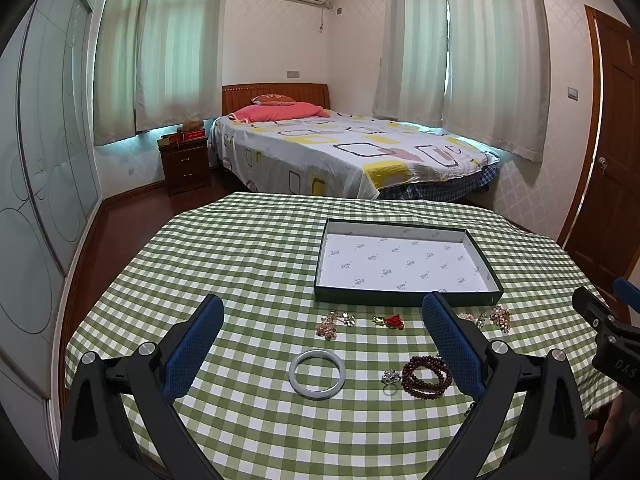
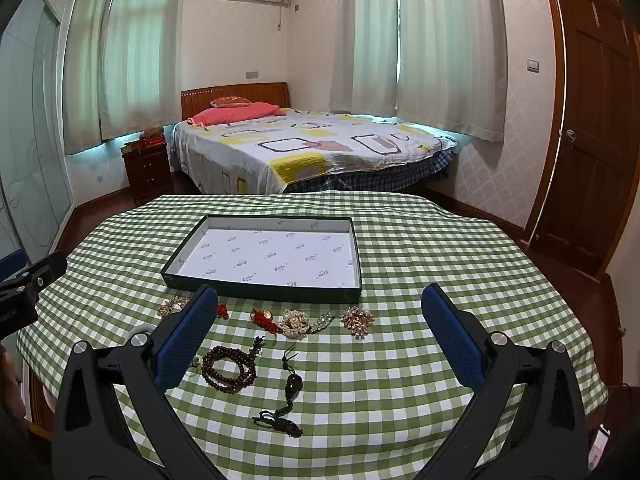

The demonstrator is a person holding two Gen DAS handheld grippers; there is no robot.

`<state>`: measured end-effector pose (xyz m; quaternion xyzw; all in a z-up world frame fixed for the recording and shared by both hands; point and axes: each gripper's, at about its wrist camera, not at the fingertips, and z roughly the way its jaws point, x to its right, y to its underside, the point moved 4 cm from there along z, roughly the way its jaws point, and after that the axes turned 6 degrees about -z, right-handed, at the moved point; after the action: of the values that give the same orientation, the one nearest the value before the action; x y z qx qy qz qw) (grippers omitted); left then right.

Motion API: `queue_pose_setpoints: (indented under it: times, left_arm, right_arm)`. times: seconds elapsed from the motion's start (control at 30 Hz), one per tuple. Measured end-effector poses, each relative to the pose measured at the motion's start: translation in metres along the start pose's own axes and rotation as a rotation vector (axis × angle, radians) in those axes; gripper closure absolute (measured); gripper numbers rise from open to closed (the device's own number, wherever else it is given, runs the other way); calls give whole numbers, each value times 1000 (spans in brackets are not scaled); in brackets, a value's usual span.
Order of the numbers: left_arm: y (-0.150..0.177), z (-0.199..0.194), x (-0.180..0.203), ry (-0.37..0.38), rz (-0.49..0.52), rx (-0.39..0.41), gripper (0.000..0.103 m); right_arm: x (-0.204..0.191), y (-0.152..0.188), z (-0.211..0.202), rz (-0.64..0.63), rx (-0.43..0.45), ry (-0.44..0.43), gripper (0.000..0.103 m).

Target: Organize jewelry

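Note:
A shallow dark box (image 1: 404, 300) with a white printed lining stands empty on the green checked tablecloth; it also shows in the right wrist view (image 2: 264, 294). Jewelry lies in front of it: a pale bangle (image 1: 317, 374), a brown bead bracelet (image 1: 424, 372) (image 2: 228, 368), a silver ring (image 1: 390, 378), a red charm (image 1: 392, 321) (image 2: 264, 318), a pearl piece (image 2: 294, 322), gold clusters (image 1: 332, 324) (image 2: 357, 319) and a dark corded pendant (image 2: 290, 388). My left gripper (image 1: 322, 340) is open above the bangle. My right gripper (image 2: 320, 332) is open above the pendant.
The round table (image 2: 440, 240) ends at its cloth edge on all sides. Behind it stand a bed (image 1: 344, 152), a dark nightstand (image 1: 186, 164), a wardrobe at the left and a wooden door (image 2: 592, 120) at the right.

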<state>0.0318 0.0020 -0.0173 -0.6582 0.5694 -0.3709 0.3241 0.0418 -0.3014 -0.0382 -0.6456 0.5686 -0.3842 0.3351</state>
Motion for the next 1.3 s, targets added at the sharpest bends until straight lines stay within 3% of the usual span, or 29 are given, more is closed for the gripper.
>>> queue_pose_setpoints:
  times: [1.3]
  left_arm:
    - [1,-1,0,-9,5,3,7]
  right_arm:
    - [1,-1,-2,1,3,1,4]
